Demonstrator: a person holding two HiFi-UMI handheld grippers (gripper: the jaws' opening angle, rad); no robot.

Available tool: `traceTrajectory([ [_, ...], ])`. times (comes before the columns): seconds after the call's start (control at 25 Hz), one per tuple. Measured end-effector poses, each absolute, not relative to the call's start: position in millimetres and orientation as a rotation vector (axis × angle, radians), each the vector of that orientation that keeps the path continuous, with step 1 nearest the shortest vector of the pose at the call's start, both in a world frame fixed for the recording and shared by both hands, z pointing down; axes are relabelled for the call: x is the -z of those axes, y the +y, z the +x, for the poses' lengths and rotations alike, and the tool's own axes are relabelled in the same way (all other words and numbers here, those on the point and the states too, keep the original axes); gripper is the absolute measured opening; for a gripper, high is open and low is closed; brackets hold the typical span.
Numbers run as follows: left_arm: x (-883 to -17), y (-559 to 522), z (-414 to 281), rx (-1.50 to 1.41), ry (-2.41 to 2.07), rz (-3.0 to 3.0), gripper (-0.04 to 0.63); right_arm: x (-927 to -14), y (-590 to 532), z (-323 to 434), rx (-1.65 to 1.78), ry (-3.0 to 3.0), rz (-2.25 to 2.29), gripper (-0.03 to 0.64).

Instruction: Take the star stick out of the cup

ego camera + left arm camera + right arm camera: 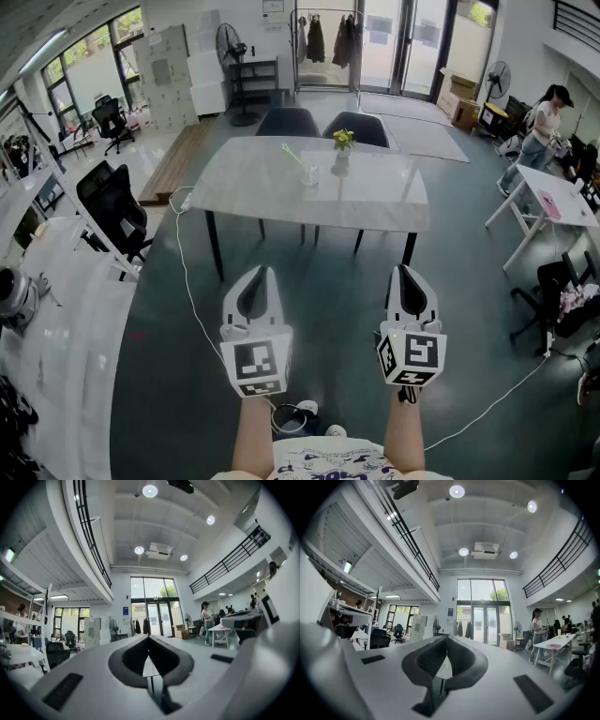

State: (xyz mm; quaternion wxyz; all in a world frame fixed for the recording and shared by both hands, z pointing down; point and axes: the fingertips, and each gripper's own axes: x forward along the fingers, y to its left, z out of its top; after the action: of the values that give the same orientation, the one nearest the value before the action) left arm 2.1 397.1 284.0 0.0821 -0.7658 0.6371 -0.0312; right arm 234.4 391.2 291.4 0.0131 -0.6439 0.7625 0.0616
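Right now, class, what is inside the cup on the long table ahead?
A thin pale-green star stick stands in the cup and leans left above its rim. Its lower end, and anything else inside, is too small to tell from here.

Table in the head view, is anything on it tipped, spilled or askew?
Nothing stands out. The cup stands upright on the table with the star stick leaning in it, a flower vase upright beside it.

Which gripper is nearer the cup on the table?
Left, slightly. The left gripper is short of the table, the cup ahead and slightly to its right; the right gripper is equally short, the cup farther to its left.
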Motion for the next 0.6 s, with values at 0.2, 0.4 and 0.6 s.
traceTrajectory([
  [0.2, -283.9, 397.1, 2.0, 0.096, 1.903, -2.29, 0.002, -290.8, 391.6, 233.9, -0.19, 2.379, -2.006, 0.018],
  [0.4, -284.9, 393.5, -2.0, 0.097, 1.911, -2.288, 0.002, -292.0, 387.8, 231.7, -0.184, 2.382, -2.005, 0.018],
  [0.6, -288.3, 385.3, -8.8, 0.101, 1.924, -2.292, 0.002, -292.5, 379.5, 227.2, -0.165, 2.366, -1.997, 0.02],
])
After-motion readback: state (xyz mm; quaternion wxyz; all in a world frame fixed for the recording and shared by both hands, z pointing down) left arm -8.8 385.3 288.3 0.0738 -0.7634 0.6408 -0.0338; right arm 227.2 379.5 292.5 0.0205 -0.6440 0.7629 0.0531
